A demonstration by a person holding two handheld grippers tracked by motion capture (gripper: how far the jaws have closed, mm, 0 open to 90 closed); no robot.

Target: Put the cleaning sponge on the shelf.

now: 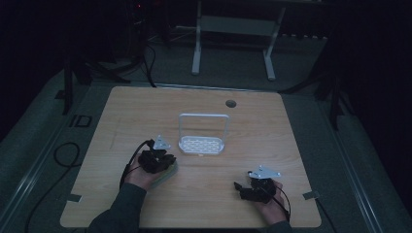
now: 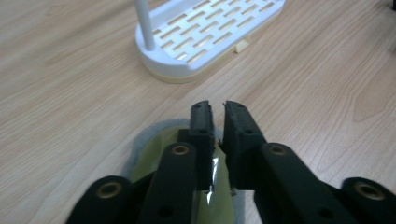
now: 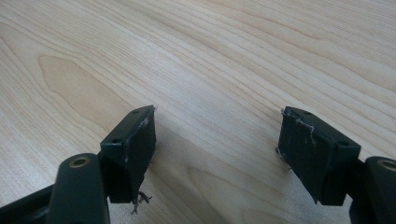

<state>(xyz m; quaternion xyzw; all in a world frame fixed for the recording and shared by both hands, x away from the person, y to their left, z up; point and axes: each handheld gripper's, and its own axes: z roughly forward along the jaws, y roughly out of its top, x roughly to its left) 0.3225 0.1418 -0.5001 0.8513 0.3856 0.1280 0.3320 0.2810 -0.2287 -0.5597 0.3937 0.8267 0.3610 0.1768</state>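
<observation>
A white slotted rack (image 1: 201, 144) with an arched handle stands at the middle of the wooden table (image 1: 272, 131). In the left gripper view the rack (image 2: 210, 32) lies just beyond the jaws. My left gripper (image 1: 166, 158) (image 2: 217, 112) hovers over a flat yellow-green pad with a grey rim (image 2: 152, 151) (image 1: 170, 172), which seems wrapped in clear film. Its jaws stand a narrow gap apart, and a glint of film shows low between them. At the front right my right gripper (image 1: 240, 190) (image 3: 217, 126) is open wide over bare wood, with nothing between its fingers.
A round cable hole (image 1: 231, 103) sits near the table's far edge. A white stand's legs (image 1: 197, 53) rise on the floor beyond. A black cable (image 1: 63, 155) loops off the table's left side. The room around is dark.
</observation>
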